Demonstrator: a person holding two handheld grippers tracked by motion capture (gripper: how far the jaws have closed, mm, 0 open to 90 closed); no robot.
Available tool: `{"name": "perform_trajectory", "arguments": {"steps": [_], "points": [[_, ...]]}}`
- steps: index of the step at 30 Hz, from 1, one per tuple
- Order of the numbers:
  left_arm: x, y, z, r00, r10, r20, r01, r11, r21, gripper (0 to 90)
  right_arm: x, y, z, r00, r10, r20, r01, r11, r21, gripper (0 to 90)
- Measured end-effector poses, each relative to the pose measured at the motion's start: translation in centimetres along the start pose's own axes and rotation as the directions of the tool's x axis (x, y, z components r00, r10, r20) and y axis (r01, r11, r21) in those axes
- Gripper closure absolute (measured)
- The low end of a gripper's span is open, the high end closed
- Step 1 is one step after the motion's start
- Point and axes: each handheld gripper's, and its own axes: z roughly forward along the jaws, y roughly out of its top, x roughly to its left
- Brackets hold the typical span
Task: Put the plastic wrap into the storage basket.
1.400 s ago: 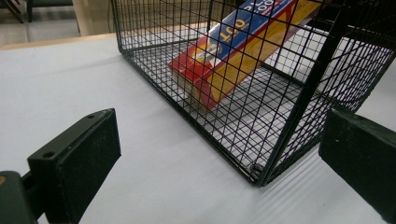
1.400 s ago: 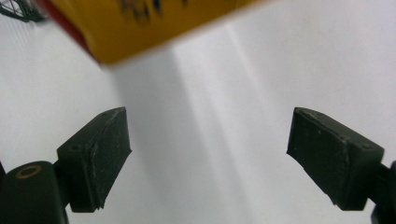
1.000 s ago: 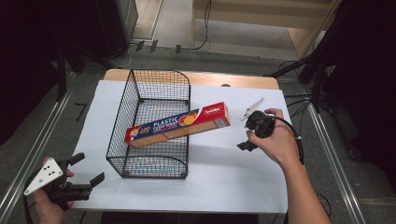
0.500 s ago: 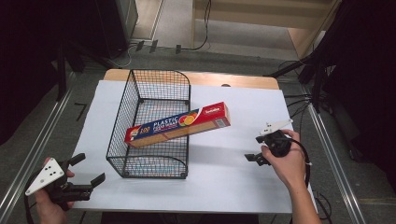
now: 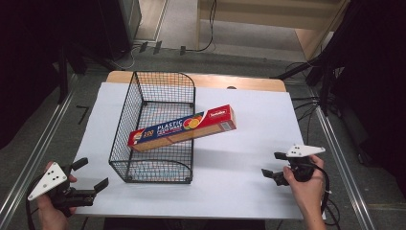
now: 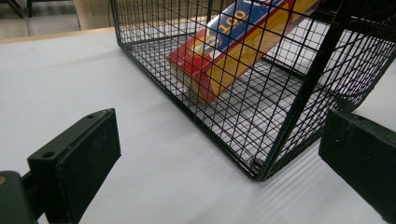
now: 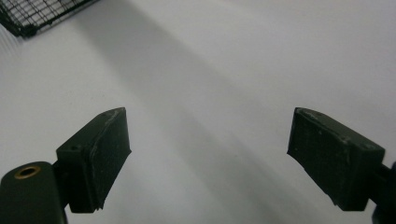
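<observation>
We see the long red-and-blue plastic wrap box (image 5: 183, 128) lying tilted across the black wire basket (image 5: 154, 163) on the white table (image 5: 249, 143). Left gripper (image 5: 91, 176) and right gripper (image 5: 271, 165) both gape, empty, near corners.

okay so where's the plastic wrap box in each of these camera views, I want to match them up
High view: the plastic wrap box lies centre frame, slanted across the wire basket's right rim, right end sticking out.
Left gripper view: top centre, the box's red end down inside the basket mesh.
Right gripper view: just white table between the jaws.
Shared landmark: the basket, its corner at top left in the right gripper view.
</observation>
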Motion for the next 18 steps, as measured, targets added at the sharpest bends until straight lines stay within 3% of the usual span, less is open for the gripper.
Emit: {"name": "perform_trajectory", "arguments": {"steps": [4,8,11,18], "points": [[0.1,-0.1,0.0,1.0,-0.007,-0.006,0.007,1.0,0.0,0.0,-0.1,-2.1,-1.0,0.9976,0.069,-0.003,-0.069,0.993,-0.1,11.8],[0.4,-0.1,0.1,0.9995,-0.015,-0.026,0.015,0.9999,-0.002,0.0,0.0,-3.4,-1.8,0.9902,0.138,-0.024,-0.14,0.967,-0.214,10.7],[0.5,-0.2,0.2,0.9991,-0.031,-0.03,0.031,0.9995,-0.003,0.0,0.1,-3.7,-1.7,0.9906,0.137,0.007,-0.132,0.967,-0.217,10.8],[0.6,-0.3,0.3,0.9988,-0.035,-0.036,0.035,0.9994,0.004,0.0,-0.2,-4.2,-1.6,0.9874,0.157,0.018,-0.149,0.963,-0.223,10.8]]}}
